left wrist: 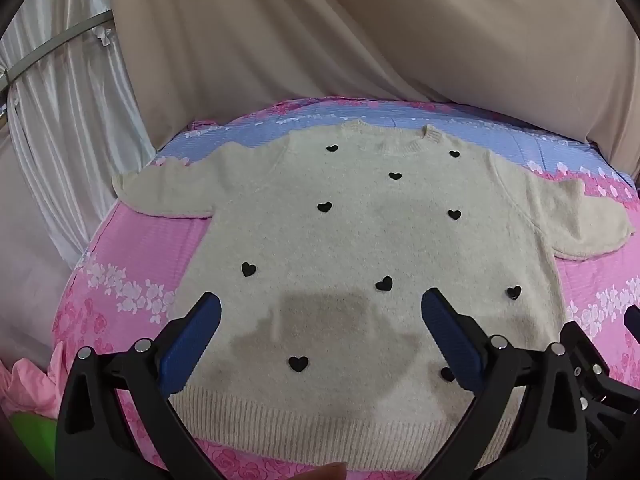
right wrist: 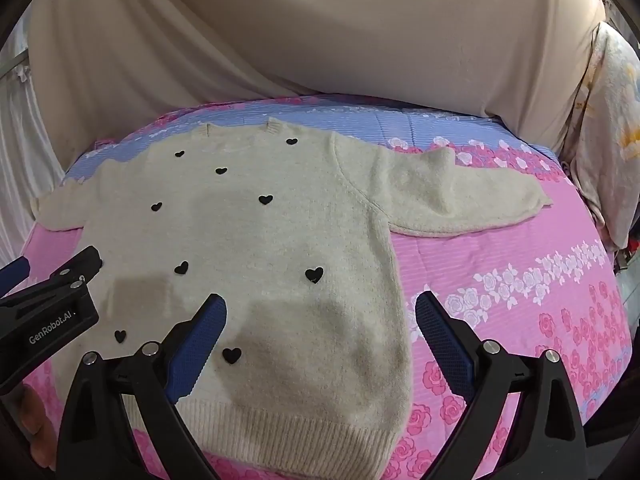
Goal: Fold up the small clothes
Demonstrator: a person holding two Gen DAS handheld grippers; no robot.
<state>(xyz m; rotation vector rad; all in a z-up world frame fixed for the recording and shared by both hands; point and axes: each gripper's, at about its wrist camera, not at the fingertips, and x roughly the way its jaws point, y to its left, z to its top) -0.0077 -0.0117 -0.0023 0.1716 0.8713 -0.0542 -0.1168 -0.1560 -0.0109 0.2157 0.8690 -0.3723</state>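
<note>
A cream knitted sweater (left wrist: 360, 232) with small black hearts lies flat and face up on the bed, sleeves spread to both sides, ribbed hem nearest me. My left gripper (left wrist: 320, 304) hovers open above the lower middle of the sweater, casting a shadow on it, with nothing between its blue pads. In the right wrist view the same sweater (right wrist: 256, 240) fills the left half. My right gripper (right wrist: 320, 304) is open above the sweater's lower right side edge, empty. The left gripper's body (right wrist: 48, 312) shows at the left edge there.
The pink, floral bedspread (right wrist: 520, 264) with a blue band (left wrist: 320, 120) at the far side covers the bed. Beige draped cloth (left wrist: 360, 40) hangs behind it. White curtains (left wrist: 60, 120) hang at the left, and a patterned pillow (right wrist: 600, 128) stands at the right.
</note>
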